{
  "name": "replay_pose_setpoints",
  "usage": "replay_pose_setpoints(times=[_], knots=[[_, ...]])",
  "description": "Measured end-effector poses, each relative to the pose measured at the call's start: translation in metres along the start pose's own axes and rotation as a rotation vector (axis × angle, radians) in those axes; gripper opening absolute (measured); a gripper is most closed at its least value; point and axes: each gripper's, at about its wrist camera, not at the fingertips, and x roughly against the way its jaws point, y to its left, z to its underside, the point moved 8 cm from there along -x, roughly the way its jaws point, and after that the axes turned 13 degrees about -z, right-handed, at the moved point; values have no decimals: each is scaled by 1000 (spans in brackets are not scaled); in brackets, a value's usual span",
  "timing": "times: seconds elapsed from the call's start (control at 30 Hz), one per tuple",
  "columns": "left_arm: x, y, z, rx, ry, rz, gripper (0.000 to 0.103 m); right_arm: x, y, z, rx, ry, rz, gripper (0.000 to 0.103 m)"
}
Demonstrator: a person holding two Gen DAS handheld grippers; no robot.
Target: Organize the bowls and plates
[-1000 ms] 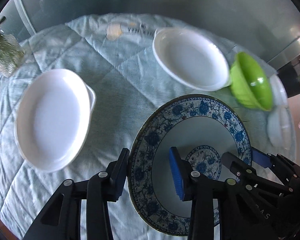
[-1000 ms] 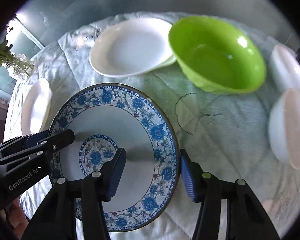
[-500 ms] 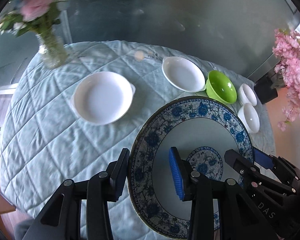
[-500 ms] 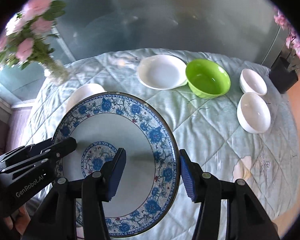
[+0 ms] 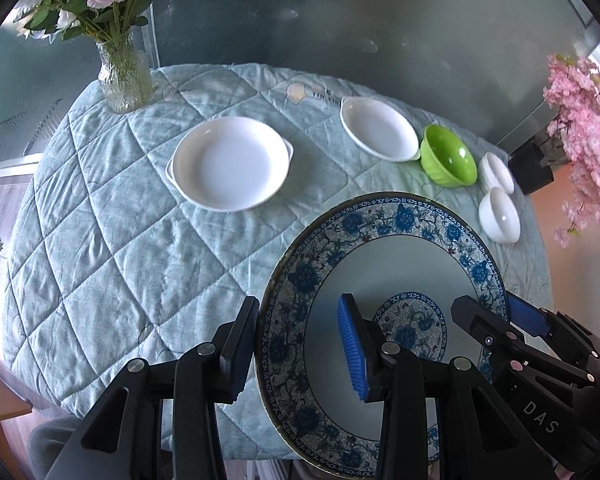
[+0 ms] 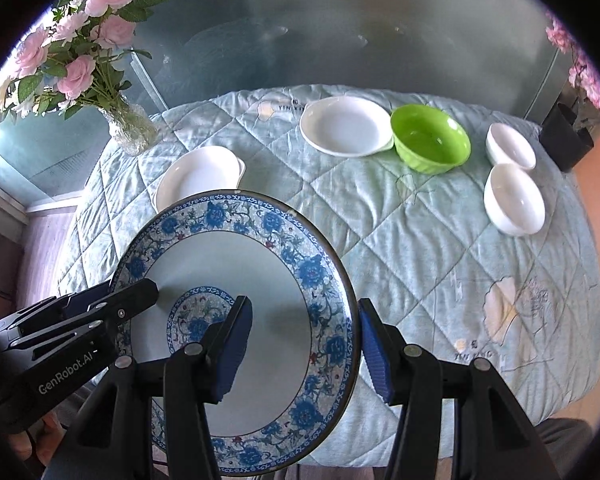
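Carrying is the step in hand: the blue floral plate (image 5: 384,280) hangs in the air above the near edge of the quilted tabletop (image 5: 120,248), gripped from both sides. The left hand-held gripper (image 5: 300,344) pinches its left rim, one pad under the border and the other on the white well; the right hand-held gripper (image 6: 304,344) pinches the opposite rim the same way (each shows in the other's view, clamped across the plate).

On the cloth sit a white handled dish (image 5: 228,162), a second white dish (image 5: 376,128) touching a green bowl (image 5: 448,156), and two small white bowls (image 6: 512,172) just beside each other. A glass vase of roses (image 5: 124,72) stands at the far left.

Next, I judge, the plate needs a landing spot, likely the bare cloth between the dishes or on top of a dish. That calls for both hands lowering together, keeping the plate level, and loosening only once it rests.
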Motion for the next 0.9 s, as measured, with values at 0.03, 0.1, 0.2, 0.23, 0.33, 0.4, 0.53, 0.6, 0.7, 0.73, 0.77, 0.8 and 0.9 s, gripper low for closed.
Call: replay_pose_setpoints(times=[0.03, 0.1, 0.2, 0.23, 0.33, 0.4, 0.53, 0.6, 0.7, 0.73, 0.77, 0.8, 0.9], knots=[[-3, 1, 3, -2, 5, -6, 37, -3, -1, 4, -4, 3, -5, 53], [-10, 2, 12, -6, 14, -15, 37, -9, -2, 13, -8, 14, -16, 53], [-26, 2, 28, 3, 39, -18, 37, -21, -5, 25, -7, 30, -23, 53], [-33, 1, 35, 7, 48, -19, 37, -26, -8, 30, -7, 38, -26, 53], [-52, -4, 53, 22, 84, -12, 37, -39, -18, 41, -10, 63, -36, 53], [-65, -10, 65, 19, 105, -10, 37, -45, -26, 47, -15, 73, -40, 53], [-90, -22, 82, 15, 142, -7, 37, -61, -47, 59, -39, 90, -45, 53], [-100, -27, 87, 6, 150, -12, 37, -67, -55, 65, -57, 90, -53, 53], [-111, -29, 90, -4, 162, -21, 37, -78, -65, 71, -81, 100, -66, 53], [-115, -29, 91, -7, 165, -28, 37, -81, -67, 73, -84, 106, -70, 53], [-118, -30, 90, -7, 167, -31, 37, -84, -67, 74, -86, 109, -73, 53], [-121, -30, 90, -6, 168, -33, 37, -87, -68, 76, -88, 113, -76, 53], [-127, -29, 87, 5, 164, -21, 37, -96, -70, 81, -91, 119, -76, 53]])
